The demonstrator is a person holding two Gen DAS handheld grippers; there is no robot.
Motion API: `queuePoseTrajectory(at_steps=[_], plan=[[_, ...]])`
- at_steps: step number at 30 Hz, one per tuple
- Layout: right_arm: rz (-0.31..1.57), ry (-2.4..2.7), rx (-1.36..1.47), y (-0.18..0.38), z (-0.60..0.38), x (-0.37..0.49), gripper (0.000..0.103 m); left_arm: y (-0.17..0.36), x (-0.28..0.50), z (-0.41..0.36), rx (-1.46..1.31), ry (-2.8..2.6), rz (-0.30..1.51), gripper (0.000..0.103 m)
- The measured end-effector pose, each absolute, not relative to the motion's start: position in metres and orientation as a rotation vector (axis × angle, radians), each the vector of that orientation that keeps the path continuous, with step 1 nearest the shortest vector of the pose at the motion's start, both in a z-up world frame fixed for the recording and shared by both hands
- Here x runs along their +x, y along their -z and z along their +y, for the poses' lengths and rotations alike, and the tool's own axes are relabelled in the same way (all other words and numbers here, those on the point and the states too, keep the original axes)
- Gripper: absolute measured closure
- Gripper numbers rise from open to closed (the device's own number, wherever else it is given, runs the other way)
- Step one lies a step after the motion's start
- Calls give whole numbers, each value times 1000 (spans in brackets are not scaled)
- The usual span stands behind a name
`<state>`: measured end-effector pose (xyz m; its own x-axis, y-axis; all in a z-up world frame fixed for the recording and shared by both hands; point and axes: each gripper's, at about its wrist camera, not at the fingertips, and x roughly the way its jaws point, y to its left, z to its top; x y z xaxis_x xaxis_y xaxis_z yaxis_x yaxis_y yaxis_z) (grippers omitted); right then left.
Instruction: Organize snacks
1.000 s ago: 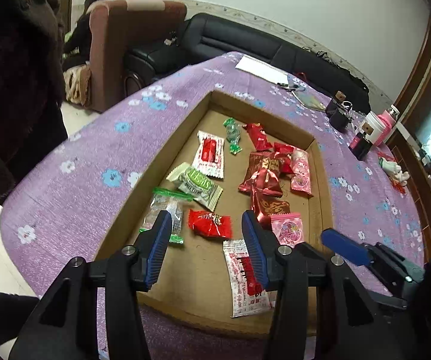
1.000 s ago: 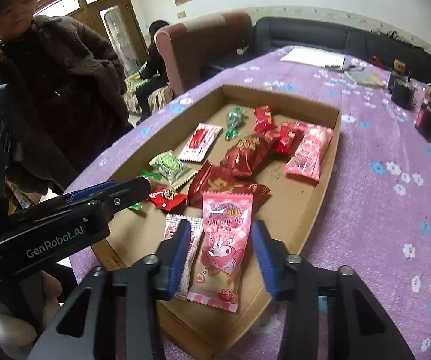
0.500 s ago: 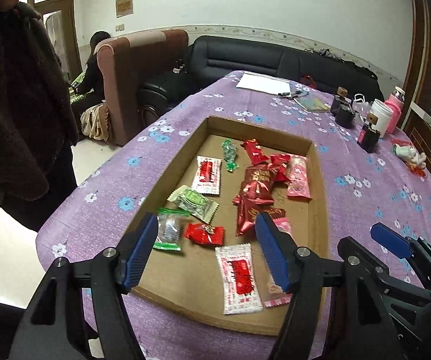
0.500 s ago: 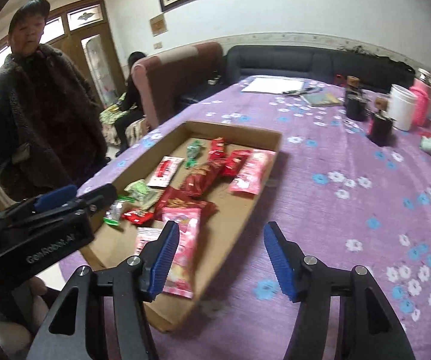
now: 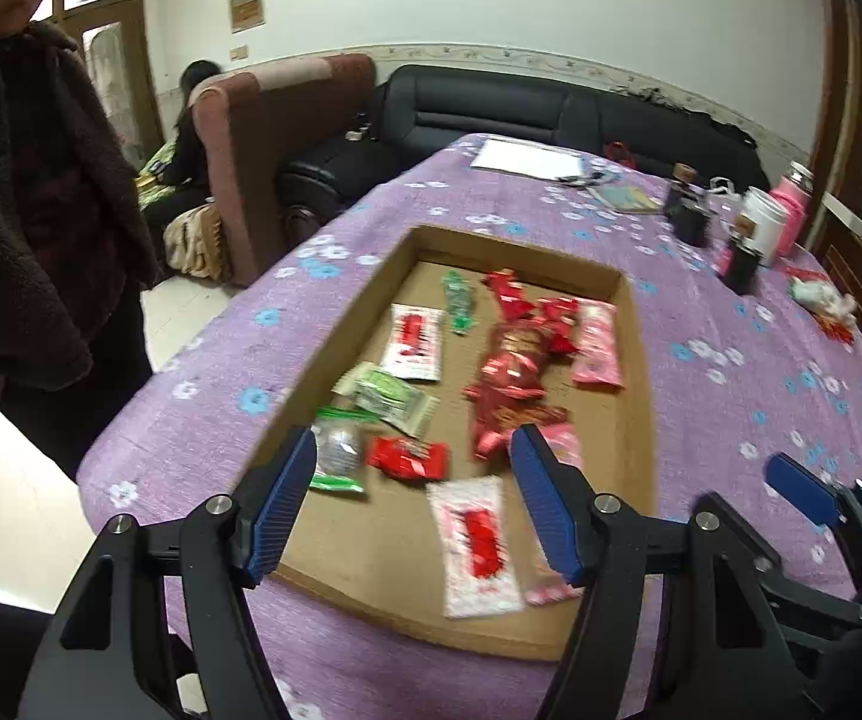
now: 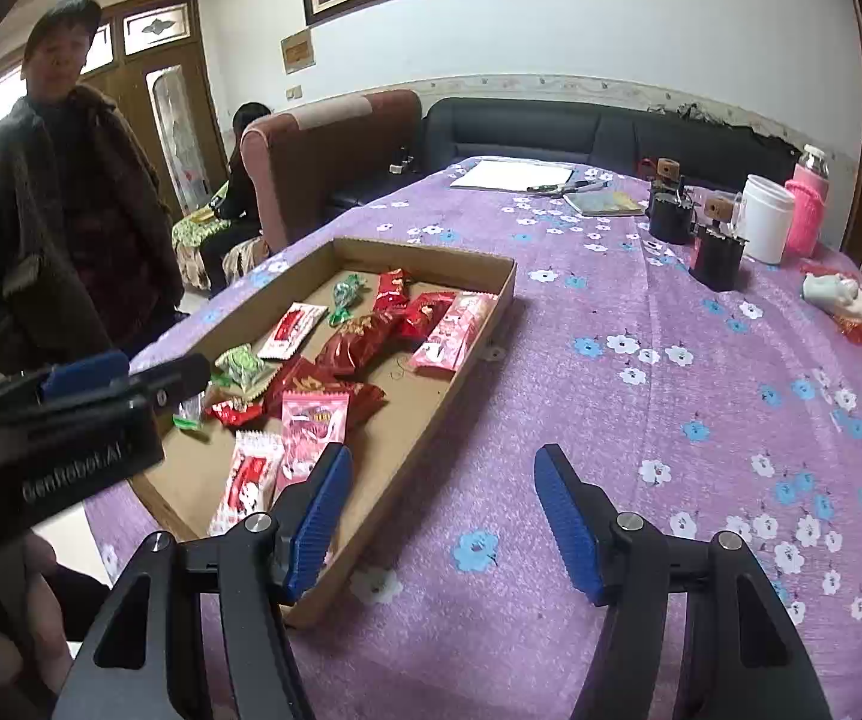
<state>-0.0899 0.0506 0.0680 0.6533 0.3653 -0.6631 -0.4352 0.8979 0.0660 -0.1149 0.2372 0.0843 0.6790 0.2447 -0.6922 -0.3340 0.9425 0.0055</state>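
Each gripper point(image 5: 413, 504) is black, with ribbed blue pads point(image 6: 565, 519); silver screws; white "GenRobot.AI" lettering.

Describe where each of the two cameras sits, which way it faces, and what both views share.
Left wrist: sits on the left gripper, looking down and forward over the cardboard tray of snack packets; its open blue fingers frame them, and the right gripper shows at right.
Right wrist: sits on the right gripper, jaws opening and empty, facing the tray's right edge and purple tablecloth; the left gripper shows at left.
Shared: tray, tablecloth, sofa, bystander.
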Motion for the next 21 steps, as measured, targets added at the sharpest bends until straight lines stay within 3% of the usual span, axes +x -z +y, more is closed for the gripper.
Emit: queuePoseTrajectory(at_steps=[5, 8, 9, 21], plan=[[696, -448, -106, -97, 59, -74, 38, -102, -110, 254, -139, -359, 739, 36], [652, -454, -70, -110, 51, -74, 28, -107, -119, 242, -139, -340, 710, 30], [649, -450, -72, -108, 50, -75, 24, -105, -122, 238, -152, -336, 710, 23], [705, -297, -78, -60, 10, -96, 24, -71, -121, 220, -153, -365, 781, 23]])
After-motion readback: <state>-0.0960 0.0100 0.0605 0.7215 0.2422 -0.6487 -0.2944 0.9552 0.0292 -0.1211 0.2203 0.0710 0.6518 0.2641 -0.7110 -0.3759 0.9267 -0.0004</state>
